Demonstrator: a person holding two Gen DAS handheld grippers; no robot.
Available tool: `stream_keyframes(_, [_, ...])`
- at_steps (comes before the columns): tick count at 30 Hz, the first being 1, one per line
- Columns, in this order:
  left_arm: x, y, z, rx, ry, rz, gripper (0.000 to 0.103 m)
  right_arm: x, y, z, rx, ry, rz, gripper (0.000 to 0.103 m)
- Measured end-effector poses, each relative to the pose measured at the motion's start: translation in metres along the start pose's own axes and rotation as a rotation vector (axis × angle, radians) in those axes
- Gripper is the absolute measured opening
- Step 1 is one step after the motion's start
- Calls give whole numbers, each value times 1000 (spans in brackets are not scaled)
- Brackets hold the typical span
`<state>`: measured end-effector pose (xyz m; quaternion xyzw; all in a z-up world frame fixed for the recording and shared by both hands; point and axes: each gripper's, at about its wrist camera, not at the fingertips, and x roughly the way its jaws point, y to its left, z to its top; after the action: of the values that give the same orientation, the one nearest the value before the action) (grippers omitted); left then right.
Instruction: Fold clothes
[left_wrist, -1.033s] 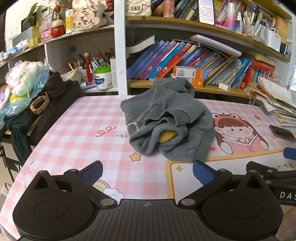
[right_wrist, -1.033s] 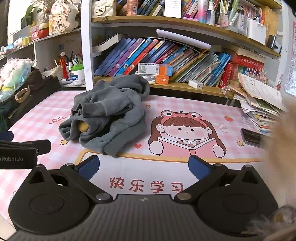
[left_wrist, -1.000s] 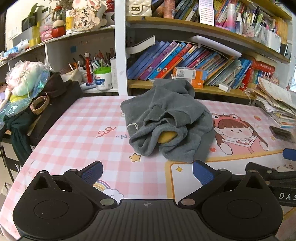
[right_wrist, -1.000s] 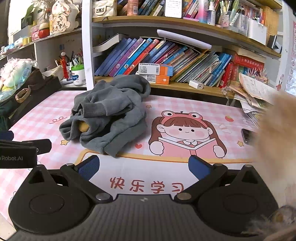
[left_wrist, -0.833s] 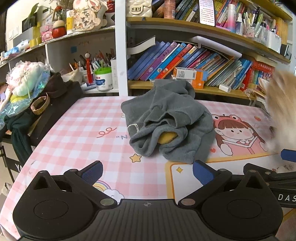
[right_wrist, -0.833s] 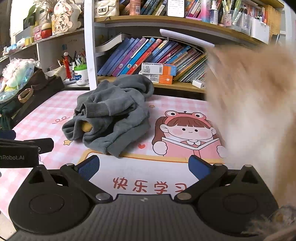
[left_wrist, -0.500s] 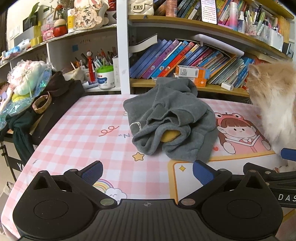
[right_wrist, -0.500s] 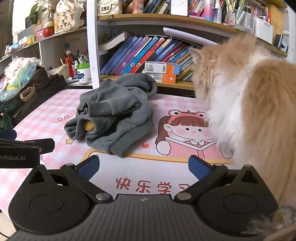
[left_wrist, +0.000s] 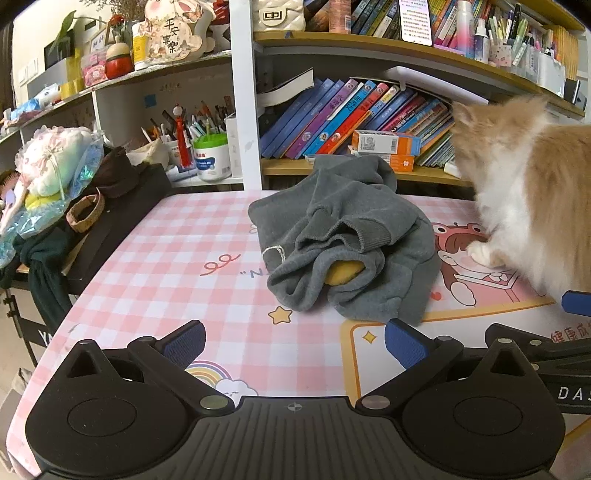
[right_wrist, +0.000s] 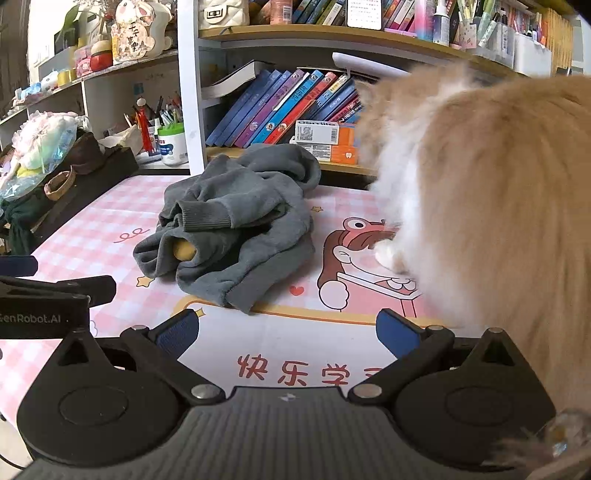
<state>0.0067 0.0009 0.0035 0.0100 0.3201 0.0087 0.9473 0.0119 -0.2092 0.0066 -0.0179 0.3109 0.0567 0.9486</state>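
Note:
A crumpled grey sweatshirt (left_wrist: 347, 236) (right_wrist: 240, 218) lies in a heap on the pink checked table, a yellow patch showing inside its folds (left_wrist: 341, 272). My left gripper (left_wrist: 293, 341) hovers open near the table's front edge, short of the sweatshirt, nothing between its blue pads. My right gripper (right_wrist: 286, 332) is also open and empty, in front of the sweatshirt's right side. The left gripper's body (right_wrist: 44, 299) shows at the left edge of the right wrist view.
A fluffy orange and white cat (left_wrist: 532, 199) (right_wrist: 487, 221) stands on the table right of the sweatshirt, close to my right gripper, paw on the cartoon mat (left_wrist: 480, 254). Bookshelves (left_wrist: 351, 122) run along the back. Bags and clutter (left_wrist: 55, 184) crowd the left edge.
The cat has walked in from the right onto the table and now stands beside the sweatshirt. Both grippers have stayed open and almost still.

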Motion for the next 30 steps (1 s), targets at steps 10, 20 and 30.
stream_keyframes(10, [3,4,1,-10,16,-33,103,9,1,2,17,40,55,99])
stream_keyframes(20, [7,6,6,-8,22,-4,103,17,3,4,10,44,62,96])
stream_keyframes(30, [10,5,10,-9,34,1,103,21,4,5,-11,33,44,97])
